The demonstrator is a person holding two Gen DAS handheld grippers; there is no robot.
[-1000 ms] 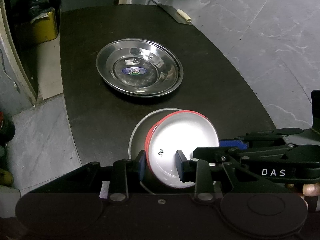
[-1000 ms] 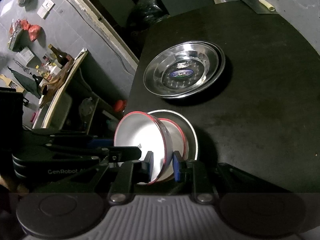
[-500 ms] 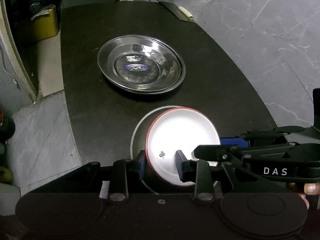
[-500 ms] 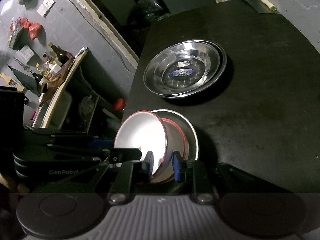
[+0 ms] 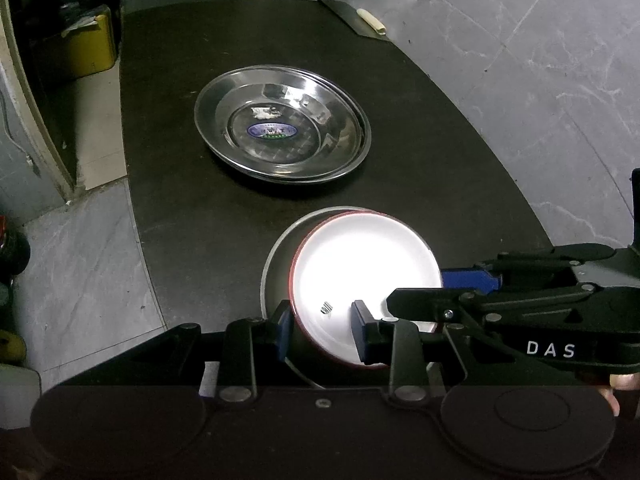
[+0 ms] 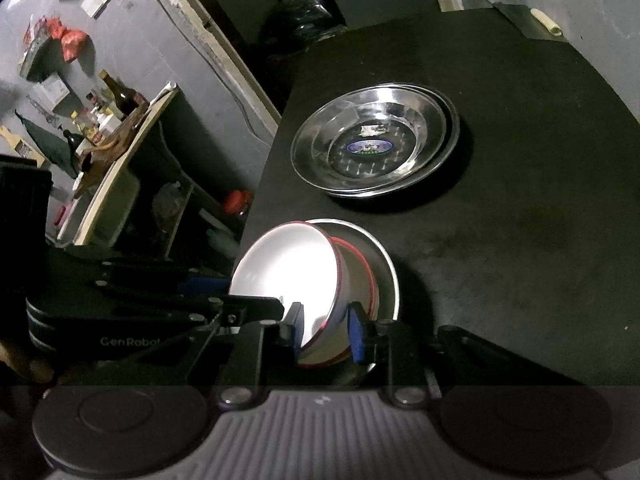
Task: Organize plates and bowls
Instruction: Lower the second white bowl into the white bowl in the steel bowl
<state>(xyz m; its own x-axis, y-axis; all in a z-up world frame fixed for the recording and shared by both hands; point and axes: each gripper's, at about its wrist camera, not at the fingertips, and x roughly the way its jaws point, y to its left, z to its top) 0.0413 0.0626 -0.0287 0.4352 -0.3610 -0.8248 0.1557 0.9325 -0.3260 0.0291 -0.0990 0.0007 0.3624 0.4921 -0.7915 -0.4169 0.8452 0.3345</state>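
Note:
A white bowl with a red rim (image 5: 364, 268) (image 6: 288, 268) is held between both grippers, tilted, over another red-rimmed bowl (image 6: 362, 276) that sits in a steel plate (image 5: 276, 256) (image 6: 390, 276) at the near edge of the black table. My left gripper (image 5: 322, 330) straddles the bowl's near rim, one finger inside and one outside. My right gripper (image 6: 326, 330) clamps the opposite rim the same way. A stack of steel plates (image 5: 280, 124) (image 6: 372, 144) with a blue label lies farther back.
The black table (image 5: 420, 140) ends close on the left, where the grey floor (image 5: 80, 260) shows. A knife with a pale handle (image 5: 370, 20) lies at the far right corner. A shelf with bottles (image 6: 112, 120) stands left of the table.
The white bowl has tipped flatter and dropped lower onto the bowl beneath it. Both grippers moved with it, keeping their hold on its rim.

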